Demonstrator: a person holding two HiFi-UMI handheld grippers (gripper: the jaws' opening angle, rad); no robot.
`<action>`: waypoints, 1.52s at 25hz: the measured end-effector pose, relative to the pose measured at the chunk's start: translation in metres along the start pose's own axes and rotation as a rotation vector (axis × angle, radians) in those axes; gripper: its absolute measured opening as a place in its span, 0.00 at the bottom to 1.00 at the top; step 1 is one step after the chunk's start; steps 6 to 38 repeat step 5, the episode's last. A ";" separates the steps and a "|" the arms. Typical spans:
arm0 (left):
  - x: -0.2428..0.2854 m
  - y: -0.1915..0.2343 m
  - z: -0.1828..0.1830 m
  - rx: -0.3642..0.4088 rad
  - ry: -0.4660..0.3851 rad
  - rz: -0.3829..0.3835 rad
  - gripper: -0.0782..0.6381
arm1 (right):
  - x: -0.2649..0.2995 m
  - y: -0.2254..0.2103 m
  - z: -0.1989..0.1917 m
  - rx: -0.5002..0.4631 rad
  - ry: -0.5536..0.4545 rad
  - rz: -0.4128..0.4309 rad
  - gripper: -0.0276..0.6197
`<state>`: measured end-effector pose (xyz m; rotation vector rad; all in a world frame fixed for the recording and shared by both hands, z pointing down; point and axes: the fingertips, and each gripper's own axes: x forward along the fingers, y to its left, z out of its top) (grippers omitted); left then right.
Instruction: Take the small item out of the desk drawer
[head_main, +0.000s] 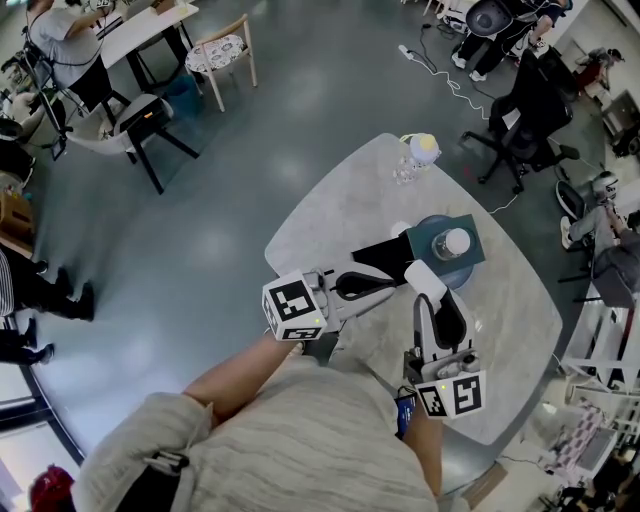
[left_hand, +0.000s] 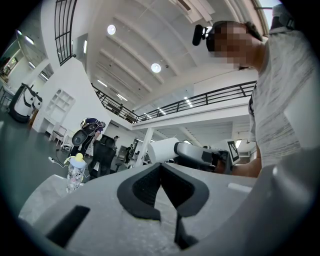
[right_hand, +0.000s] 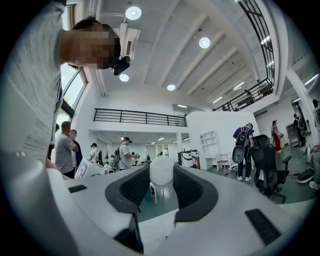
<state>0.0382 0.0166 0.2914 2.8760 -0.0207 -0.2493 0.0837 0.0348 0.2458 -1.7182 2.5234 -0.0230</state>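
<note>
Two hand-held grippers, one teal drawer box, one small white item, one lidded cup and one table: that is the full count here.

The left gripper (head_main: 385, 282) (left_hand: 160, 165) is clamped together with nothing between its pads. It hangs over the middle of the table (head_main: 330, 215), and its tips are at a black part (head_main: 385, 255) that juts from the box's near-left side. I cannot tell whether that part is the drawer.

The right gripper (right_hand: 161, 176) (head_main: 425, 272) has its jaws spread wide. The white round-topped item (right_hand: 161, 169) shows exactly in the gap at the tips. Seen from above, the item (head_main: 455, 242) stands on top of the teal drawer box (head_main: 420, 245), just past those tips. Whether the pads touch it I cannot make out.

The box sits about mid-table, a little toward the far-right edge. The cup (head_main: 422, 150) (left_hand: 75, 172), with its yellow spout, stands alone at the far corner, well apart from the box.

The tabletop is pale speckled grey with rounded corners. It lies bare from the box out to the right corner and along the left edge.

Around the table is smooth grey floor, with several chairs and people farther off. Overhead is a high white ceiling with round lights and a railed balcony.
</note>
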 end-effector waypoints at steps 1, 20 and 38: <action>0.000 0.000 0.000 0.000 0.000 0.000 0.13 | 0.000 0.000 0.000 0.000 -0.001 0.001 0.27; 0.000 0.001 0.001 0.001 -0.002 0.000 0.13 | 0.002 0.001 0.002 0.000 -0.005 0.005 0.27; 0.000 0.001 0.001 0.001 -0.002 0.000 0.13 | 0.002 0.001 0.002 0.000 -0.005 0.005 0.27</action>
